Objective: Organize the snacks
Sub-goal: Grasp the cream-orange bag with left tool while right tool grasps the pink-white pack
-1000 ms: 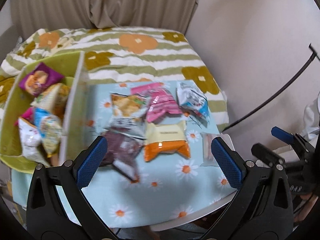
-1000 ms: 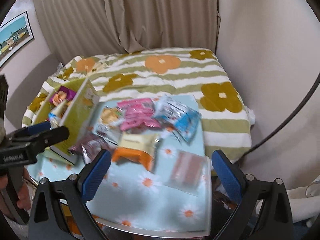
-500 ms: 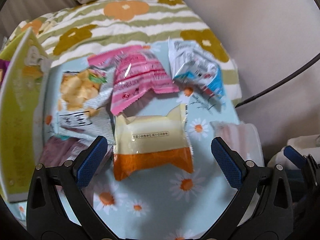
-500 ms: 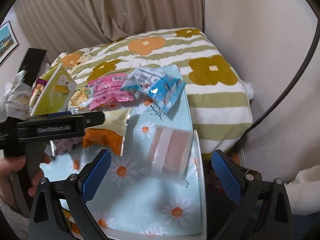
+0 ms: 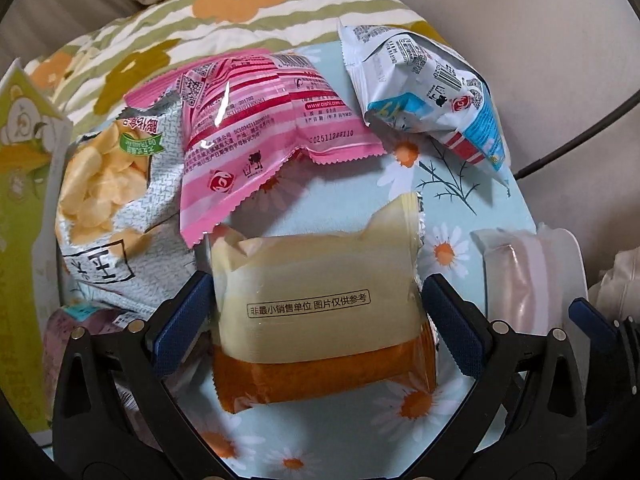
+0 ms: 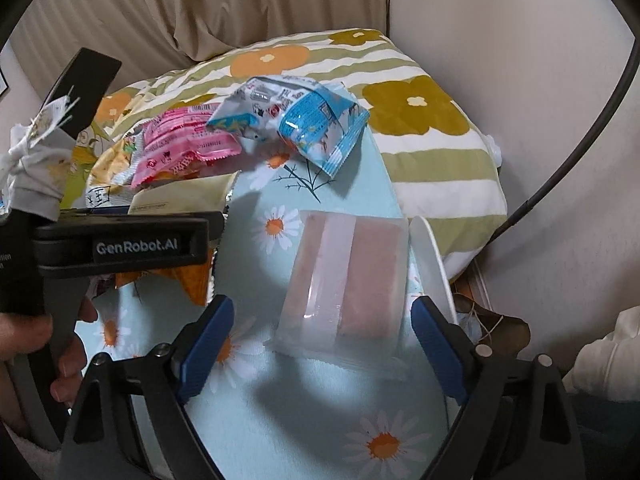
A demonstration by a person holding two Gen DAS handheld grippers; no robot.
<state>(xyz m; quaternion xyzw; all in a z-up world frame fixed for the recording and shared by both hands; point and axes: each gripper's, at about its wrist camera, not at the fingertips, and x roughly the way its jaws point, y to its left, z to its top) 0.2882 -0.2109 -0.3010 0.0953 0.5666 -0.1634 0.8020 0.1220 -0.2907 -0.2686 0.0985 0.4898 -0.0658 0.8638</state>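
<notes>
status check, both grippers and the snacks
Left gripper open, astride yellow-orange pack. Right gripper closing, astride clear pink pack, not gripped. Nothing blocking.

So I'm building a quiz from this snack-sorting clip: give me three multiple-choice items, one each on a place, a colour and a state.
1. What lies between the left hand-held gripper's fingers?
A blue packet
B cream-and-orange packet
C pink packet

2. What colour are the gripper pads?
A blue
B red
C green

3. How does the clear-wrapped pink snack lie?
A flat on the daisy cloth
B upright
C lifted

Answers: B, it fills the gap between the fingers; A, the pads are blue; A, it rests on the cloth, untouched.
</notes>
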